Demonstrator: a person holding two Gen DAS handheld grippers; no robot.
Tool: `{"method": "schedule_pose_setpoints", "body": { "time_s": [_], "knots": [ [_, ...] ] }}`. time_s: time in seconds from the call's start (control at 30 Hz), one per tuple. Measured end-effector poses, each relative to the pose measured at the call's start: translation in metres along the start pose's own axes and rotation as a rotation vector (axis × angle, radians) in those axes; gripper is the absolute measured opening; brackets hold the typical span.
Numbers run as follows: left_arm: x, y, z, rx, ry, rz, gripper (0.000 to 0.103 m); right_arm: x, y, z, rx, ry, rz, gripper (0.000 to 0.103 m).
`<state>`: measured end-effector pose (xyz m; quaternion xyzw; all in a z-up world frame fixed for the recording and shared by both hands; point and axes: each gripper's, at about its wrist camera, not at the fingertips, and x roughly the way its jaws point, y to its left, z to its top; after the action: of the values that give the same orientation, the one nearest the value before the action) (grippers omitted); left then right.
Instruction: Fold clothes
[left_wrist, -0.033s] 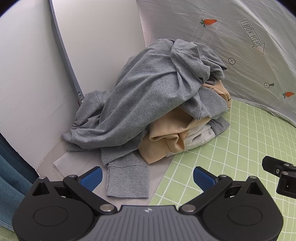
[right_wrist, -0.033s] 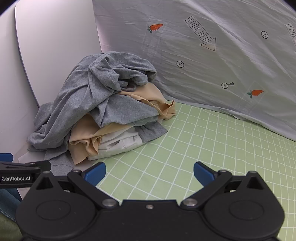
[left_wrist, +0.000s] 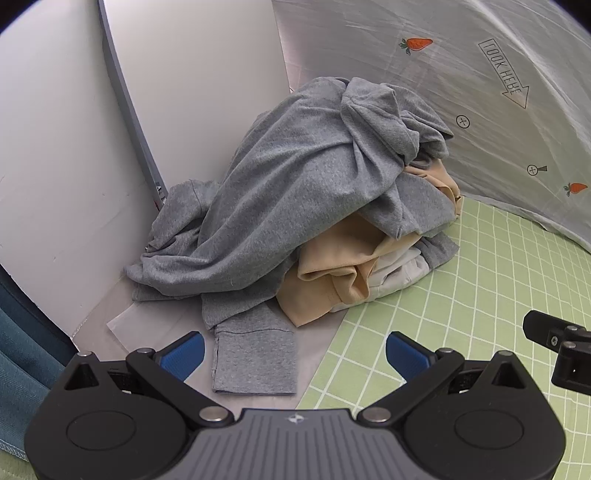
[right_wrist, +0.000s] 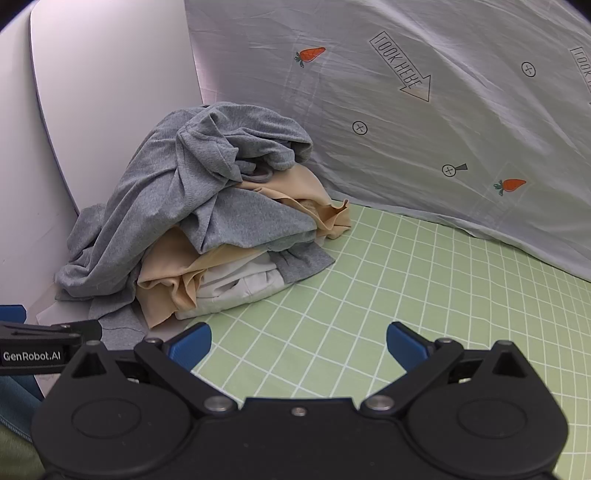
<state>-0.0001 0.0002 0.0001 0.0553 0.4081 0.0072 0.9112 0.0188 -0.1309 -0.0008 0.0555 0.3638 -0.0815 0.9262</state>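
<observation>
Clothes (left_wrist: 295, 206) lie in a crumpled heap at the far left corner of the tabletop (left_wrist: 461, 317), against a white panel (left_wrist: 66, 147) on the left and a pale printed sheet (left_wrist: 480, 110) hanging behind. On top, a grey long-sleeved top (left_wrist: 280, 192) drapes over the pile; one sleeve (left_wrist: 255, 354) runs out flat toward the left wrist camera, with its cuff lying between the spread blue fingers (left_wrist: 184, 354) of the left gripper (left_wrist: 295, 356). No pad touches the cloth. Under the grey layer sits a tan garment (left_wrist: 332, 273), and below that a white one (left_wrist: 391, 277) peeks out at the pile's right edge. Part of the heap rests on a pale grey sheet (left_wrist: 147, 325), and its right side reaches onto the green grid mat (left_wrist: 480, 295) that covers the rest of the surface.

Seen from the right wrist, the same pile (right_wrist: 192, 221) sits up and to the left, with the tan piece (right_wrist: 325, 214) trailing out toward the backdrop (right_wrist: 424, 129). The right gripper (right_wrist: 299, 341) hangs over bare green mat (right_wrist: 369, 295), well clear of the clothes, its blue fingers (right_wrist: 406, 341) spread as wide as they go and holding nothing. Its neighbour's black body (right_wrist: 44, 347) shows at the left edge. The backdrop carries carrots, small crosshair marks and an arrow lettered "LOOK HERE".
</observation>
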Motion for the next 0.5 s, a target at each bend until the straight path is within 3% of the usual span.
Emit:
{"method": "schedule_pose_setpoints", "body": {
  "time_s": [0.5],
  "knots": [
    [-0.0007,-0.0005,0.0008,0.010,-0.005,0.000,0.103,-0.0007,-0.0015,-0.0037,0.001,-0.003,-0.003,0.102]
  ]
}}
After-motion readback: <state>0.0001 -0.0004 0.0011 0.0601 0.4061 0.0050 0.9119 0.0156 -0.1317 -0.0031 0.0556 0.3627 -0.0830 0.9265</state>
